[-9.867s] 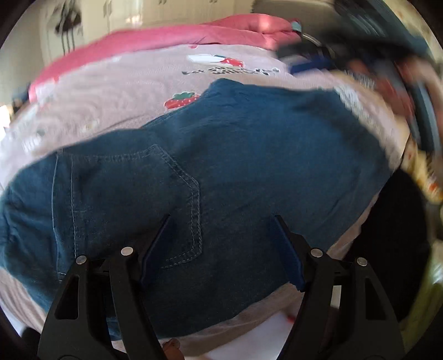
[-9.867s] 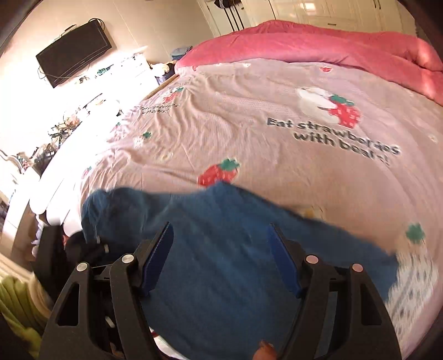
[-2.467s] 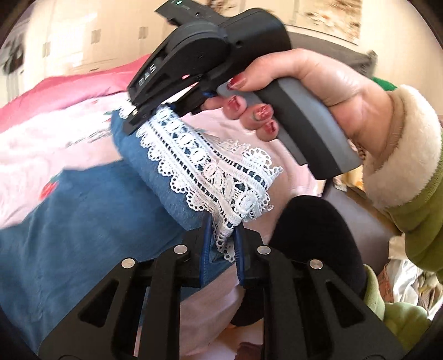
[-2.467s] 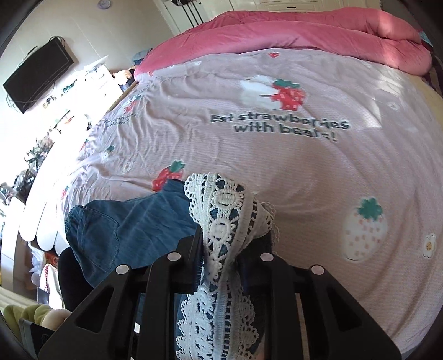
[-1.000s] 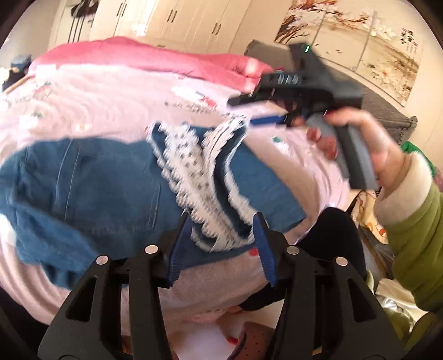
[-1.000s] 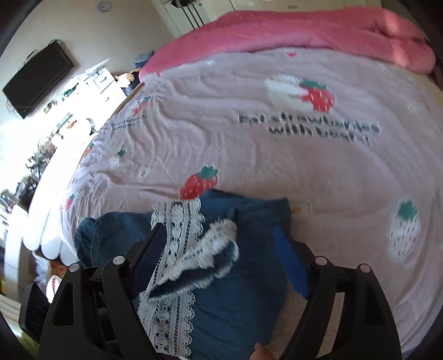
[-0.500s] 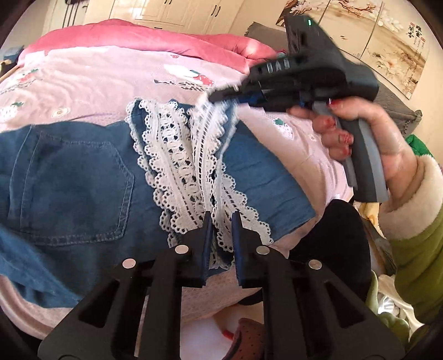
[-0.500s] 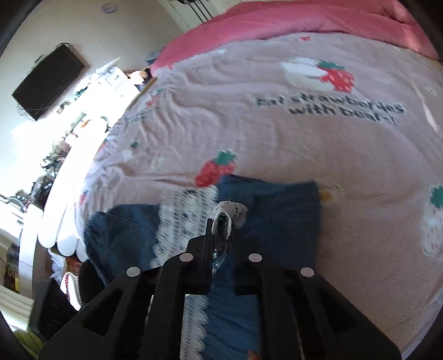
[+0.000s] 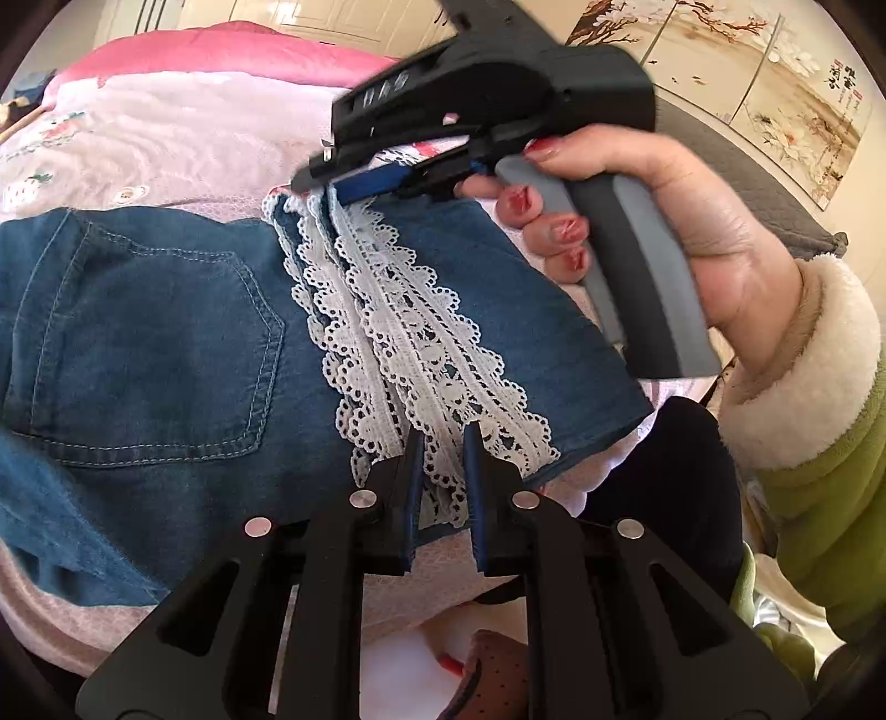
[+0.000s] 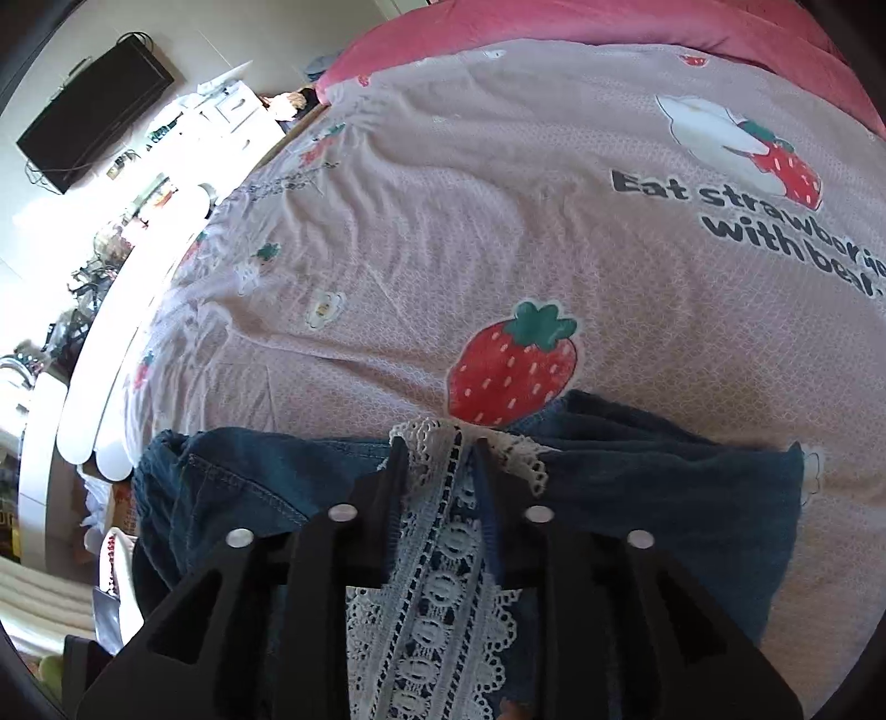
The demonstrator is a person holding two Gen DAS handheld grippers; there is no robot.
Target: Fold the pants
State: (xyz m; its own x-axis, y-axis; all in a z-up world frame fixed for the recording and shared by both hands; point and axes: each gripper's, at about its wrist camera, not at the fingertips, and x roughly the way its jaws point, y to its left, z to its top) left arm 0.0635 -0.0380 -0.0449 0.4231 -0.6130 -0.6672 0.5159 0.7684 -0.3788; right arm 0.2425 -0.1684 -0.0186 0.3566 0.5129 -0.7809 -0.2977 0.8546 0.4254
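Strawberry bedspread (image 10: 443, 232), denim pants (image 9: 166, 332), lace hem (image 9: 421, 354)

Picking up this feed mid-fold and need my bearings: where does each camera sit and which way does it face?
Left wrist: on the left gripper, angled down at the denim pants and lace hem; the right hand and right gripper show.
Right wrist: on the right gripper, jaws opening, lace between; faces across the strawberry bedspread toward the television.
Shared: pants, lace hem, bedspread.

Beyond the pants (image 10: 664, 498) the bedspread (image 10: 443, 249) lies open to the pink duvet (image 10: 609, 27).
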